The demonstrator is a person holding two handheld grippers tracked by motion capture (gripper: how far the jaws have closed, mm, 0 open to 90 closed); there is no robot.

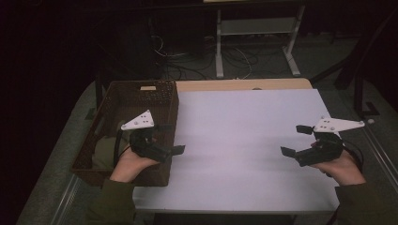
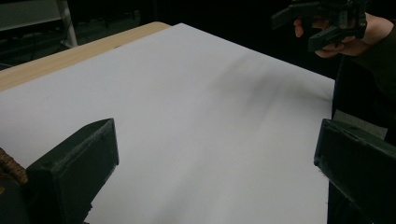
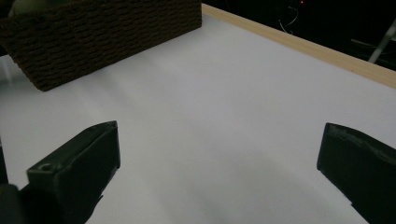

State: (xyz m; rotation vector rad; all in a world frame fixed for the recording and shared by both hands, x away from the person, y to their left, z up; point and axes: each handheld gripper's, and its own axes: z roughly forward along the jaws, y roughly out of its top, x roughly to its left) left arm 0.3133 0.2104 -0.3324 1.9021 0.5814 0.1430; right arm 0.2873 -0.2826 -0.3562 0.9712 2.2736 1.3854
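Left claw (image 1: 171,138) and right claw (image 1: 296,139) are spread, gripping nothing, at the bench (image 1: 244,140) side edges. Woven basket (image 1: 162,96) occupies the left edge; its contents are indistinct.

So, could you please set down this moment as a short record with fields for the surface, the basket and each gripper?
surface: white sheet on a table with a pale wooden edge
basket: dark woven basket at the table's left side, something pale green inside
left gripper: held over the basket's right wall, jaws wide apart, nothing between them
right gripper: held over the sheet's right part, jaws wide apart, nothing between them
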